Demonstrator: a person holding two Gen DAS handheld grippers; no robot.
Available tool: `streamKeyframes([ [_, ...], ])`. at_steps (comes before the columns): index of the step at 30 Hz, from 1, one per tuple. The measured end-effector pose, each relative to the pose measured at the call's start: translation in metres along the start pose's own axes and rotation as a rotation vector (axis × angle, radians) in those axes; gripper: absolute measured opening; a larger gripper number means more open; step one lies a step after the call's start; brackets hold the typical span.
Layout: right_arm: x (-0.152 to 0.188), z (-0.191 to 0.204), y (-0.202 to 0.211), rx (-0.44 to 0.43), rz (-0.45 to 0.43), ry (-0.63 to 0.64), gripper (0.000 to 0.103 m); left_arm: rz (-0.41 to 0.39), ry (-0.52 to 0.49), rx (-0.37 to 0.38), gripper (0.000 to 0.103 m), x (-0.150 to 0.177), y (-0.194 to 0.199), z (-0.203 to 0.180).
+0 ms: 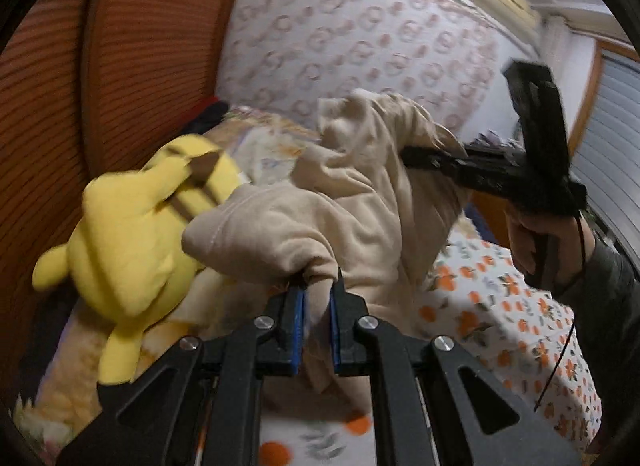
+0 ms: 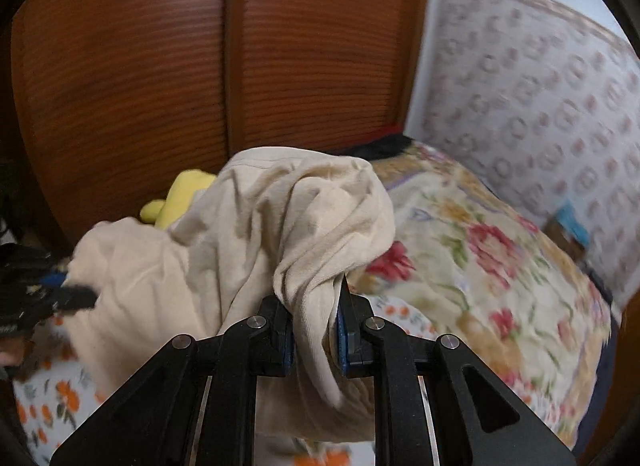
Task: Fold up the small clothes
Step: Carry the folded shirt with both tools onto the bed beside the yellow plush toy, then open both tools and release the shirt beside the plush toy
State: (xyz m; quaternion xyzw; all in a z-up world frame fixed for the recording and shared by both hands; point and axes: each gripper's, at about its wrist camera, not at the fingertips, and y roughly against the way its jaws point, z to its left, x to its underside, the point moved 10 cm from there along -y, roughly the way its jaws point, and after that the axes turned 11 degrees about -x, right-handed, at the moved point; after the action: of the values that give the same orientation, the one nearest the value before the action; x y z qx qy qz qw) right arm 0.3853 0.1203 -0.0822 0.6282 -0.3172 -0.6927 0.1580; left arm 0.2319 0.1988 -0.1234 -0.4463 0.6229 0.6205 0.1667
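A beige garment (image 1: 340, 193) hangs bunched in the air above the bed, held at two places. My left gripper (image 1: 318, 286) is shut on a bunched fold of it. My right gripper (image 2: 316, 298) is shut on another fold of the same garment (image 2: 260, 225). In the left wrist view the right gripper (image 1: 416, 155) comes in from the right, held by a hand, its tips buried in the cloth. In the right wrist view the left gripper (image 2: 68, 286) shows at the left edge, on the cloth.
A yellow plush toy (image 1: 132, 234) lies on the bed at the left, against the brown slatted wardrobe doors (image 2: 160, 65). An orange-flowered white sheet (image 1: 500, 306) covers the bed. A floral quilt (image 2: 480, 266) lies at the right. A patterned wall (image 1: 360, 37) stands behind.
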Motion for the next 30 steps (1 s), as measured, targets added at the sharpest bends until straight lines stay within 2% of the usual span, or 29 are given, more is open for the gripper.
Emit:
streamKeyframes([
  [4, -0.008, 0.008, -0.047, -0.021, 0.061, 0.047, 0.013, 0.028, 0.028, -0.044, 0.007, 0.016, -0.011, 0.019],
  [7, -0.012, 0.012, -0.068, -0.036, 0.063, 0.066, 0.013, 0.037, 0.041, -0.072, 0.008, 0.024, -0.015, 0.027],
  [11, -0.011, 0.003, -0.088, -0.015, 0.081, 0.022, 0.018, 0.05, 0.04, -0.092, 0.008, 0.03, -0.017, 0.032],
  [13, -0.012, -0.006, -0.09, 0.01, 0.077, -0.017, 0.032, 0.055, 0.039, -0.103, 0.008, 0.032, -0.018, 0.032],
  [15, -0.016, -0.02, -0.08, 0.072, 0.042, -0.062, 0.043, 0.056, 0.043, -0.113, 0.008, 0.031, -0.018, 0.034],
  [18, -0.02, -0.039, -0.061, 0.069, -0.018, -0.16, 0.049, 0.066, 0.05, -0.114, 0.008, 0.033, -0.016, 0.034],
  [21, -0.009, -0.046, -0.047, 0.048, -0.027, -0.213, 0.049, 0.069, 0.047, -0.113, 0.01, 0.034, -0.014, 0.035],
  [27, 0.021, -0.041, -0.051, 0.012, 0.023, -0.251, 0.049, 0.056, 0.007, -0.135, 0.014, 0.03, 0.001, 0.037],
  [29, 0.031, -0.044, -0.054, 0.023, 0.039, -0.277, 0.049, 0.042, -0.005, -0.154, 0.014, 0.028, 0.008, 0.038],
  [30, 0.036, -0.051, -0.057, 0.058, 0.049, -0.295, 0.049, 0.035, -0.01, -0.159, 0.014, 0.026, 0.012, 0.038],
])
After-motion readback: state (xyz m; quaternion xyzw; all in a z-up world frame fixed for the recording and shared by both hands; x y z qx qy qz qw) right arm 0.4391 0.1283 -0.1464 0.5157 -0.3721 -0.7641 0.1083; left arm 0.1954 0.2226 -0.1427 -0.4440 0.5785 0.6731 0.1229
